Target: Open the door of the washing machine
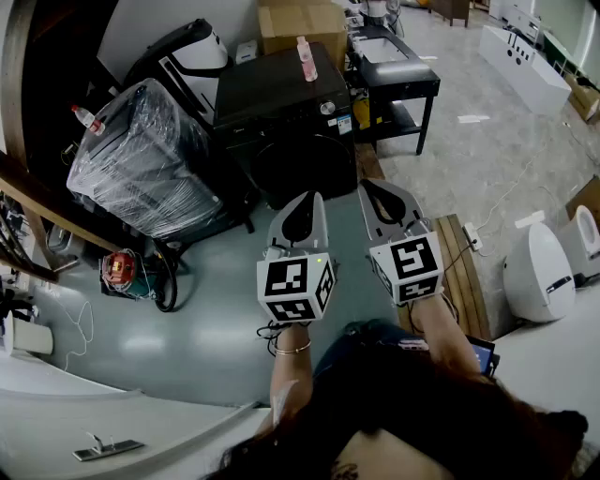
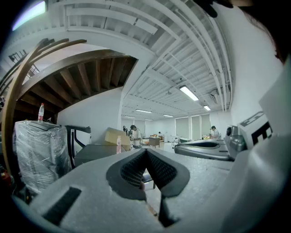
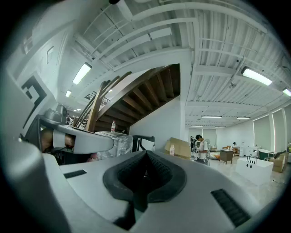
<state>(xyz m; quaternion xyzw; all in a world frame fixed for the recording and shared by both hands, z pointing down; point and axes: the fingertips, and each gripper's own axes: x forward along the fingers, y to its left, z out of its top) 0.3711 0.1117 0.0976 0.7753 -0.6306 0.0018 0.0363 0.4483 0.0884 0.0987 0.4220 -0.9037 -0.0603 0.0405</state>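
Note:
The black washing machine point(image 1: 281, 103) stands ahead on the floor, its round front door point(image 1: 302, 169) closed, with a small bottle point(image 1: 307, 58) on its top. My left gripper point(image 1: 303, 204) and right gripper point(image 1: 379, 195) hover side by side just short of the door, both pointing level at it and touching nothing. In the left gripper view the jaws meet at the tip of the left gripper point(image 2: 145, 152), with the machine's dark top point(image 2: 93, 154) beyond. The right gripper point(image 3: 145, 154) is likewise shut and empty, and its own body hides the machine.
A plastic-wrapped appliance point(image 1: 141, 159) stands left of the machine, a black table point(image 1: 394, 75) to its right and a cardboard box point(image 1: 300, 21) behind. A red cable reel point(image 1: 120, 269) lies on the floor at left. Wooden boards point(image 1: 464, 253) and a white fixture point(image 1: 539, 272) are at right.

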